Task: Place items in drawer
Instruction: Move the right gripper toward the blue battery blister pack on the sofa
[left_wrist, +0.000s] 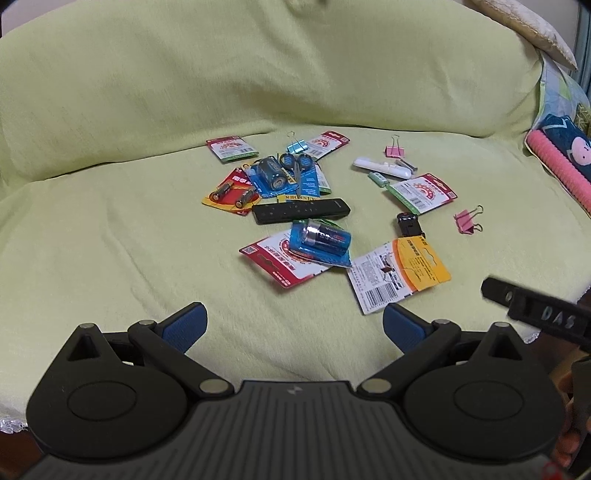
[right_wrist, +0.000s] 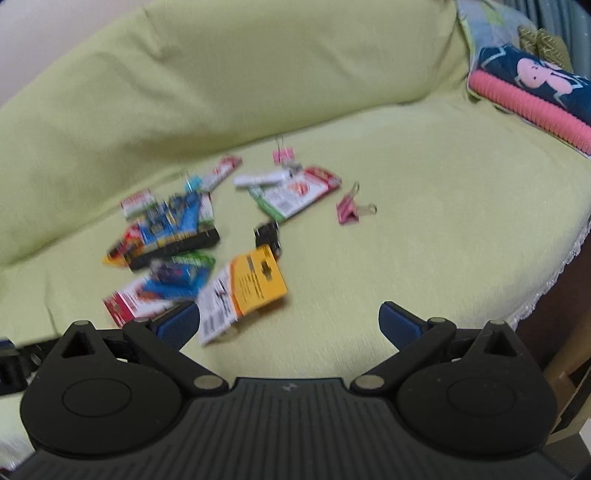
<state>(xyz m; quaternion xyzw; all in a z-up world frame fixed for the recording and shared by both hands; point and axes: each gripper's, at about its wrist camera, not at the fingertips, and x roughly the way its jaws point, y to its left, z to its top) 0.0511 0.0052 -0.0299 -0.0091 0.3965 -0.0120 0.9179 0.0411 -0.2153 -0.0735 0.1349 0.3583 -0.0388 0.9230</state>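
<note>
Left wrist view: your left gripper hovers, fingers spread, empty. Items lie heaped on the sofa cover, remote at 12 o'clock, likely dumped for sorting. Right gripper likewise open, empty; its view is blurred. No drawer visible.

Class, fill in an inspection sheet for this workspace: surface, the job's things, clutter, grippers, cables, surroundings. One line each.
Surface: green cover over a sofa seat, wrinkled.
Job's things: remote, scissors, battery packs, red cards, orange card, pink clips, white tube, small black item, all loose on the seat; no drawer seen.
Clutter: nothing seen.
Grippers: left gripper open, empty; right gripper open, empty, view blurred.
Cables: nothing seen.
Surroundings: pink-edged cushion at the right; lace trim at the seat edge.
</note>
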